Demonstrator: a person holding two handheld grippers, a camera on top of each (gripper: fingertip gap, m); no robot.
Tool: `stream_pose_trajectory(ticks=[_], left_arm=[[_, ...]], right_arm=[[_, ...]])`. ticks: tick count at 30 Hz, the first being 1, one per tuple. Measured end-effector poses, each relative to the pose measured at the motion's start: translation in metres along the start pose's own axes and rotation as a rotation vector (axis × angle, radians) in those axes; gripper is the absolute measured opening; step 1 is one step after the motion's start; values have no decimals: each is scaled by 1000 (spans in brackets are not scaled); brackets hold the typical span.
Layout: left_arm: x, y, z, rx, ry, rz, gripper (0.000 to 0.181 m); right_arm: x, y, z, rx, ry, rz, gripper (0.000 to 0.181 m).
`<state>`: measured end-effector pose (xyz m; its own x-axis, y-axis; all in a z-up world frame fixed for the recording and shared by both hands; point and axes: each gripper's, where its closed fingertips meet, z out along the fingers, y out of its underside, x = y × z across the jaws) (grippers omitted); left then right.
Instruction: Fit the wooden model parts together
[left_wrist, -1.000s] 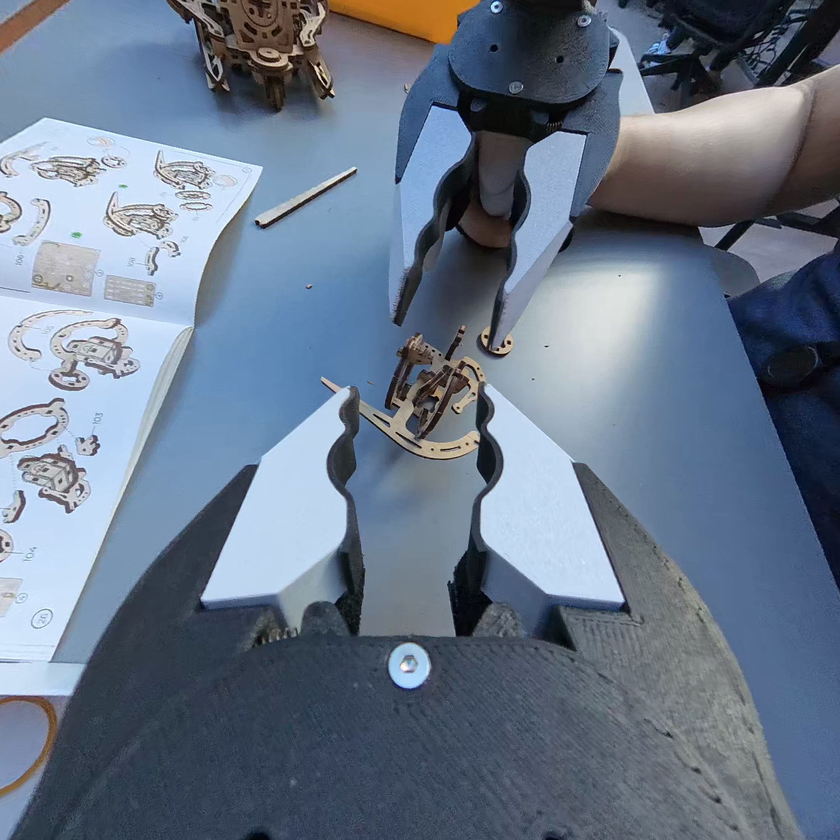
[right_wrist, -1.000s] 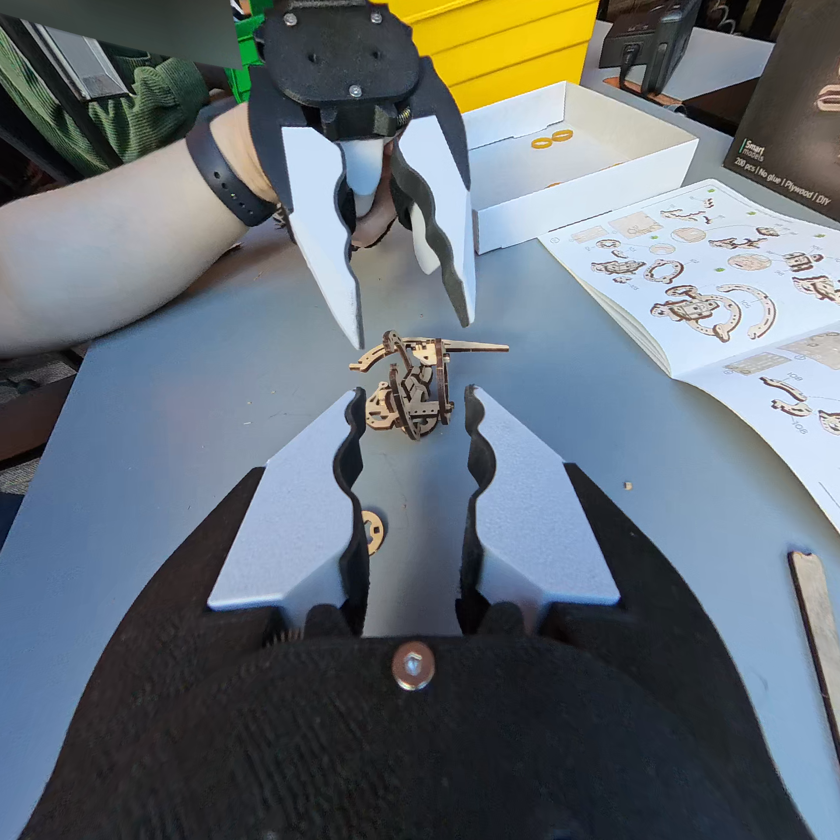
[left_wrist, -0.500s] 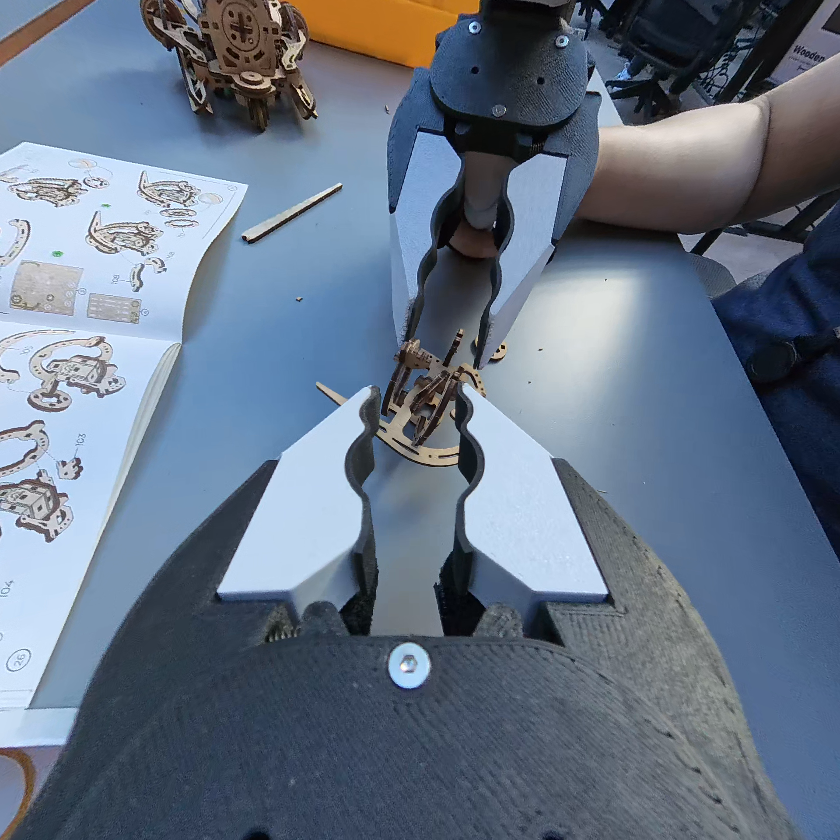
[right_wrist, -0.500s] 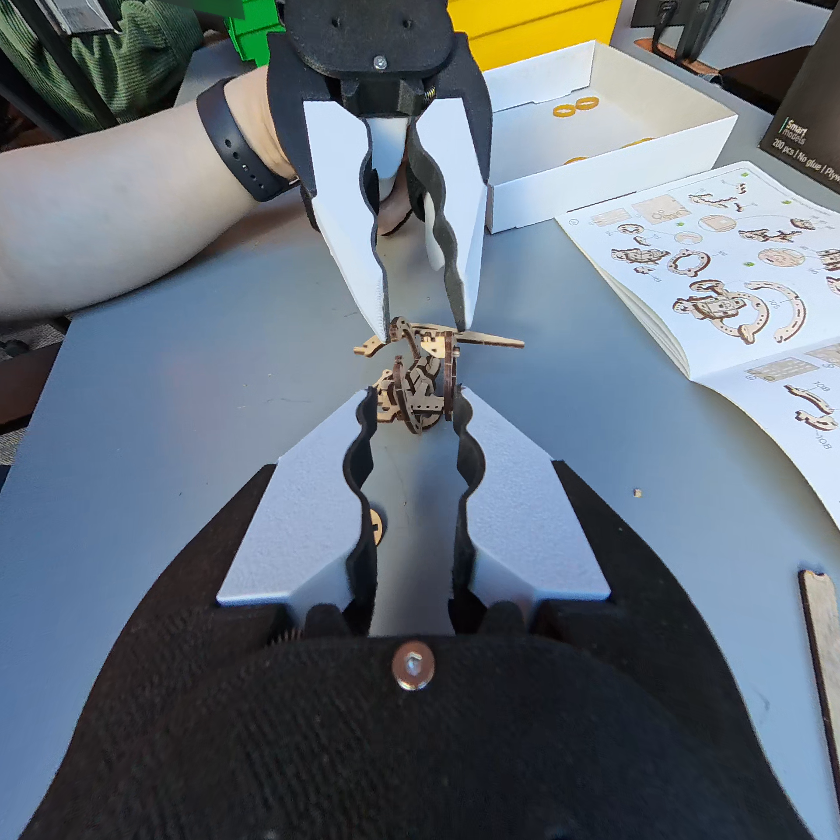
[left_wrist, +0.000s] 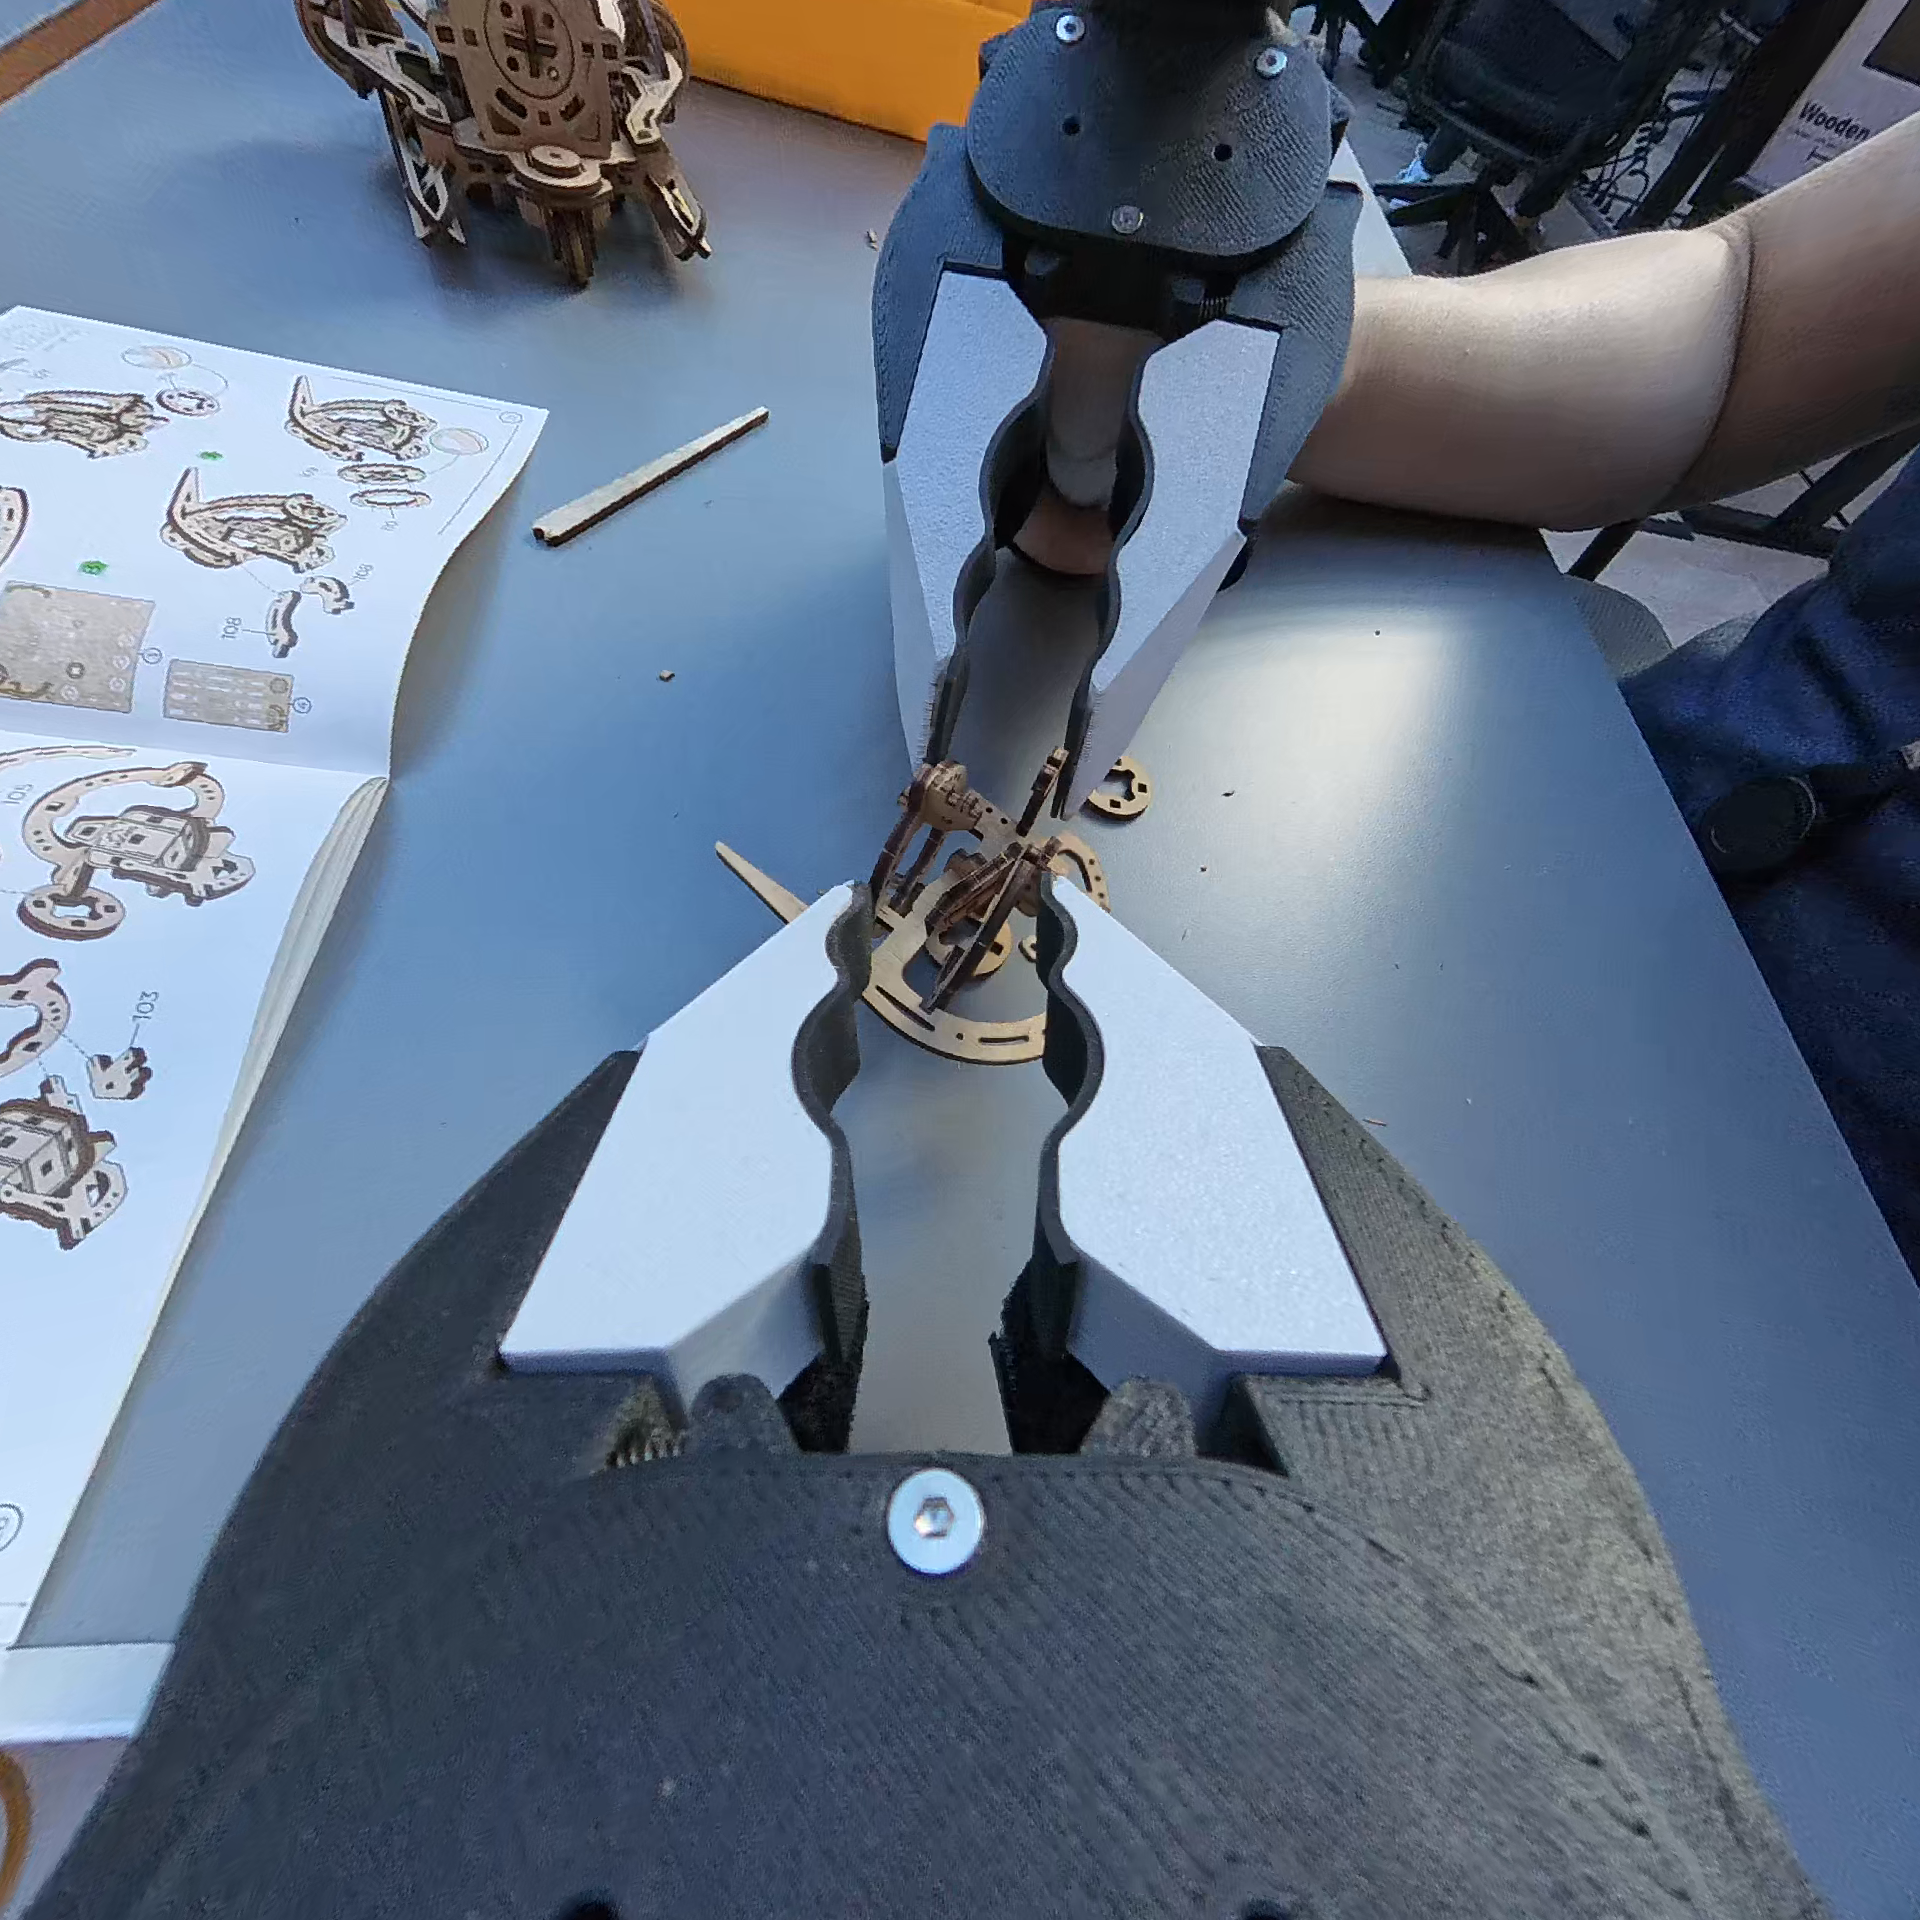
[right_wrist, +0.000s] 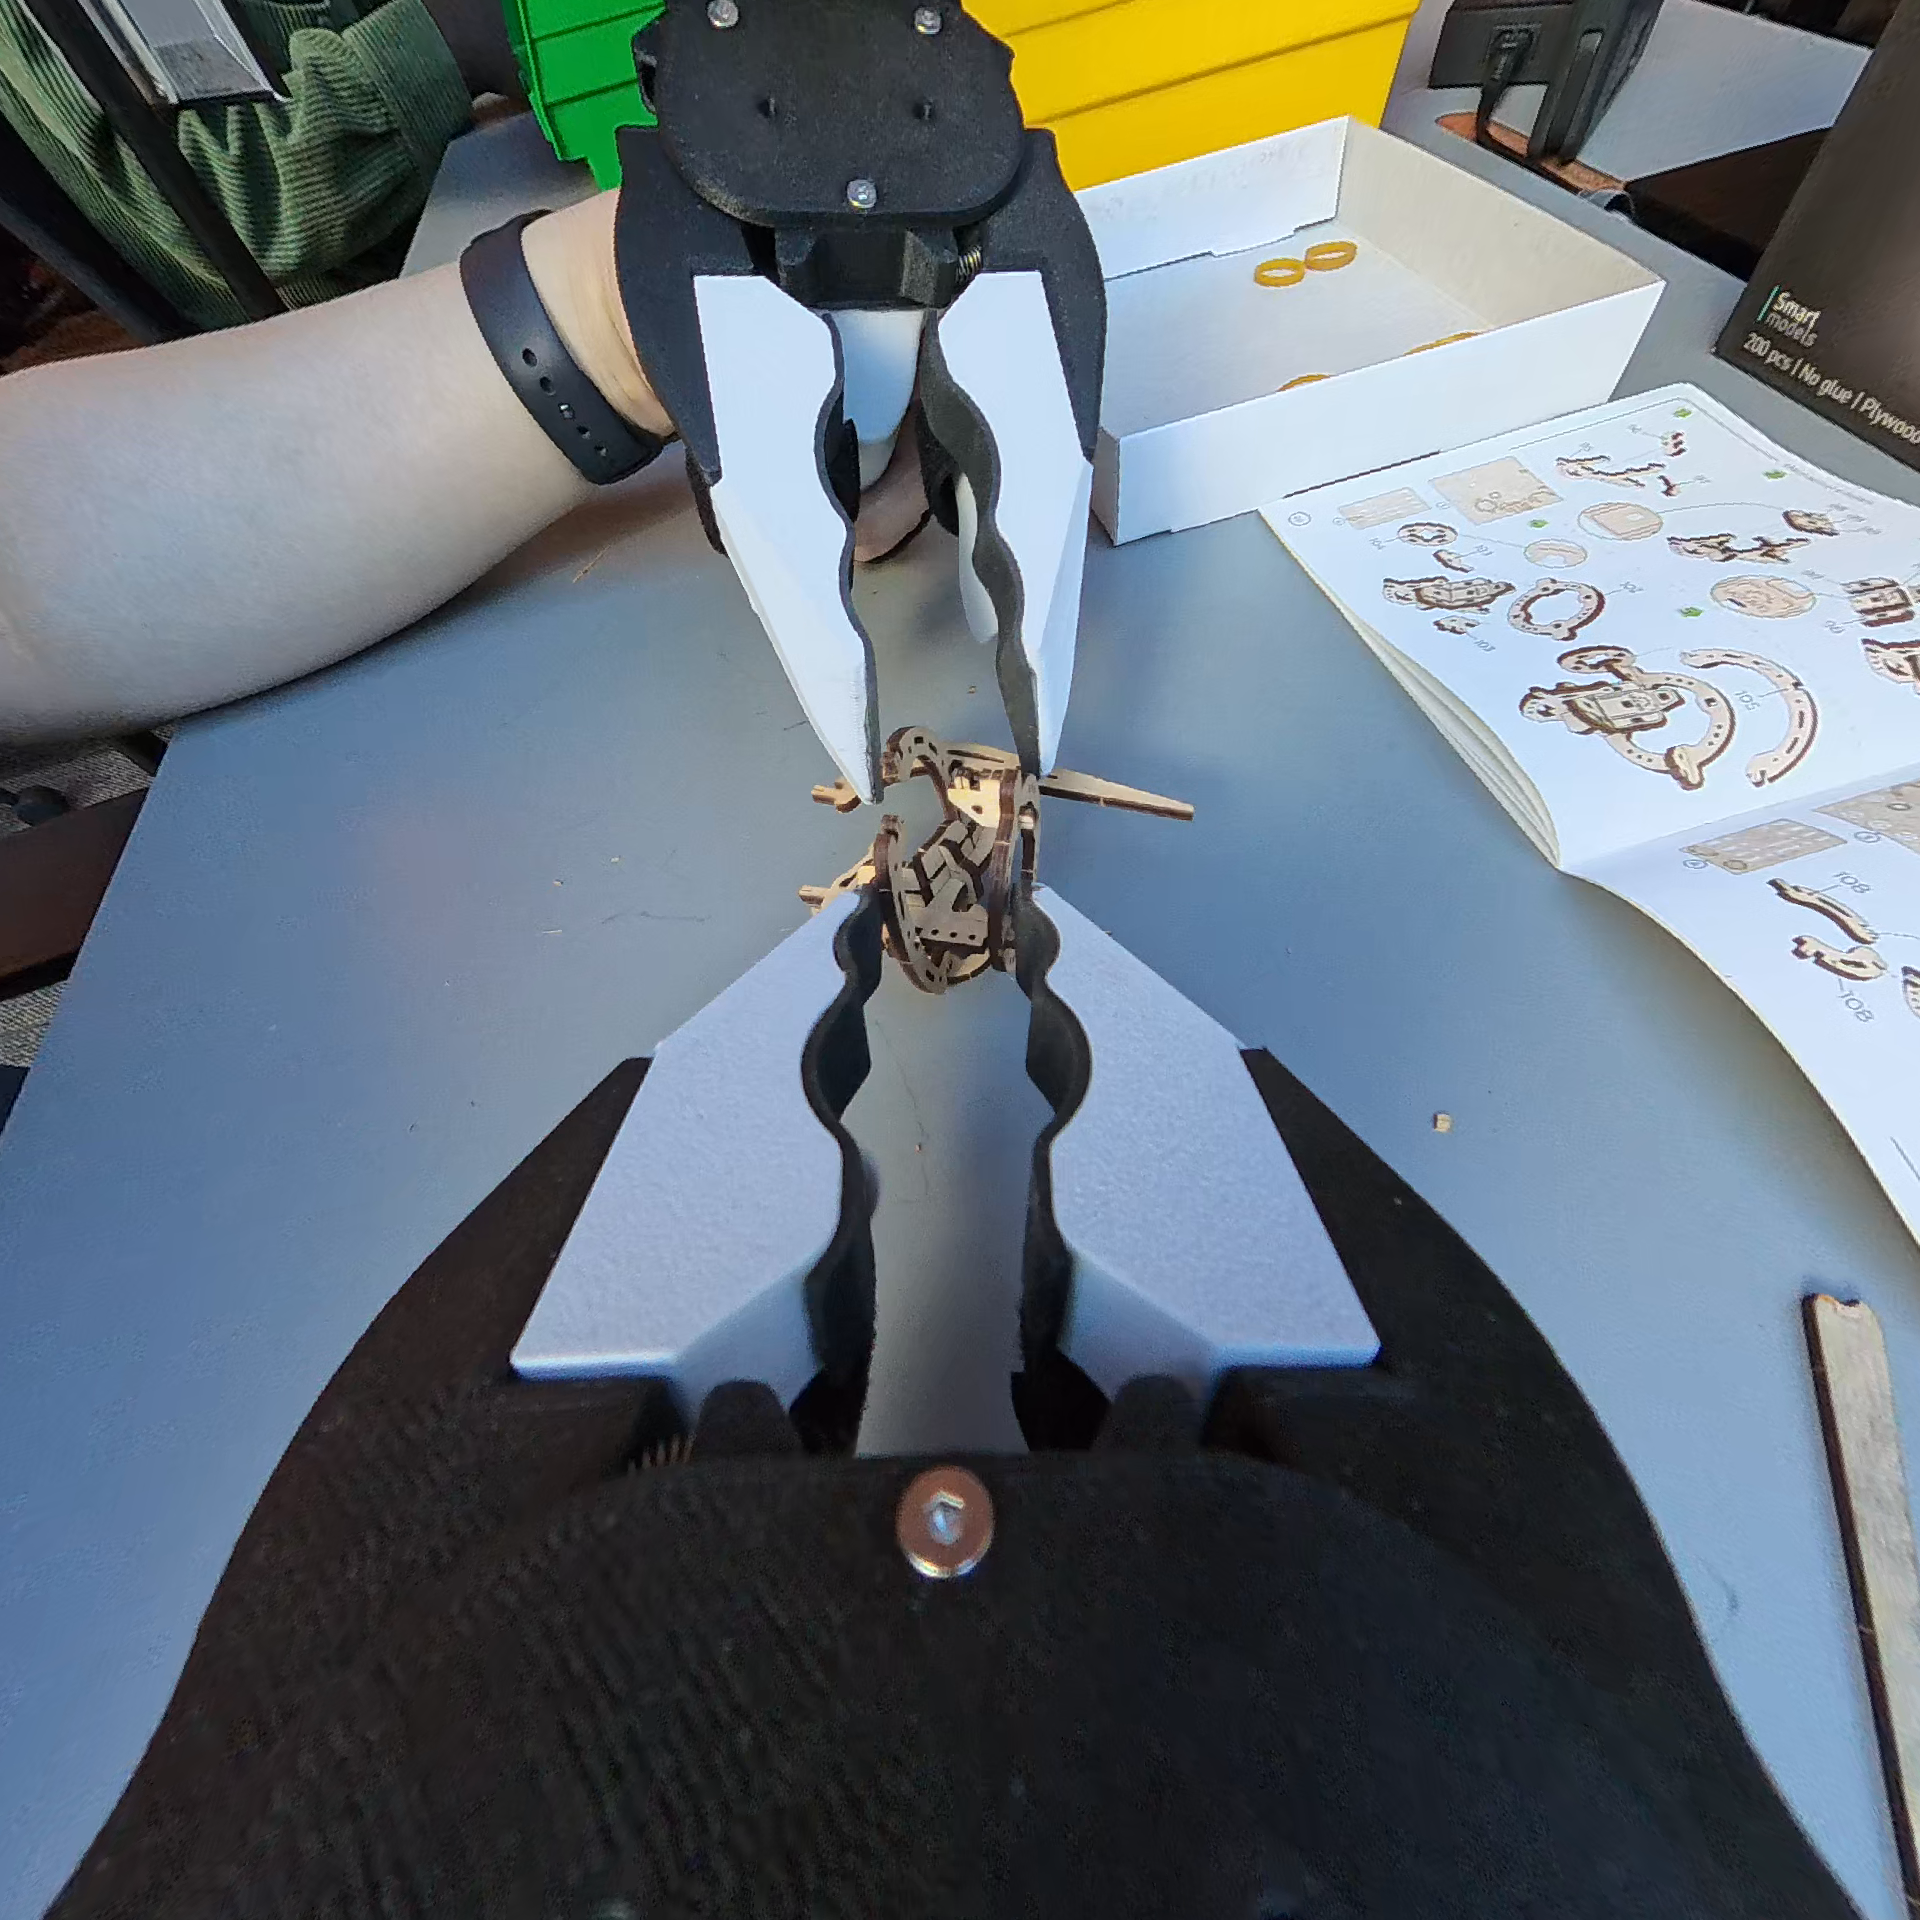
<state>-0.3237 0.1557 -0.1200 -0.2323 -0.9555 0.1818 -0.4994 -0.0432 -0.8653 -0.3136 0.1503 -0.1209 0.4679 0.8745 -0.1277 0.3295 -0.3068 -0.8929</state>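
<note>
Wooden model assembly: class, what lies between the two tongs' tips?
Only the small wooden model assembly lies between left tongs and right tongs, clearest in the right wrist view.

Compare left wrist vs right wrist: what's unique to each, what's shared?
Left wrist only: a finished wooden model at the far edge, a small round wooden piece beside the right gripper.

Right wrist only: a white box with yellow rings, yellow bin, green bin.

Both: the small wooden assembly between the grippers, open instruction booklet, grey table.
</note>
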Motion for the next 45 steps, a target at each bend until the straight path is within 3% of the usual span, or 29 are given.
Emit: stream_pose_trajectory(ticks=[8,13,21,35,45], left_arm=[[1,-8,-6,58,-2,-18,33],[2,-2,-8,28,-33,-42,37],[2,7,-12,14,-71,-69,34],[-4,0,-31,96,-109,-114,32],[-1,14,-23,32,-67,-149,33]], right_arm=[[-4,-2,-15,-17,-4,-3,35],[-17,35,-39,-166,-6,-45,36],[-28,59,-28,-294,-29,-118,35],[-28,58,-27,-287,-9,-170,32],[-26,58,-27,-279,1,-173,27]])
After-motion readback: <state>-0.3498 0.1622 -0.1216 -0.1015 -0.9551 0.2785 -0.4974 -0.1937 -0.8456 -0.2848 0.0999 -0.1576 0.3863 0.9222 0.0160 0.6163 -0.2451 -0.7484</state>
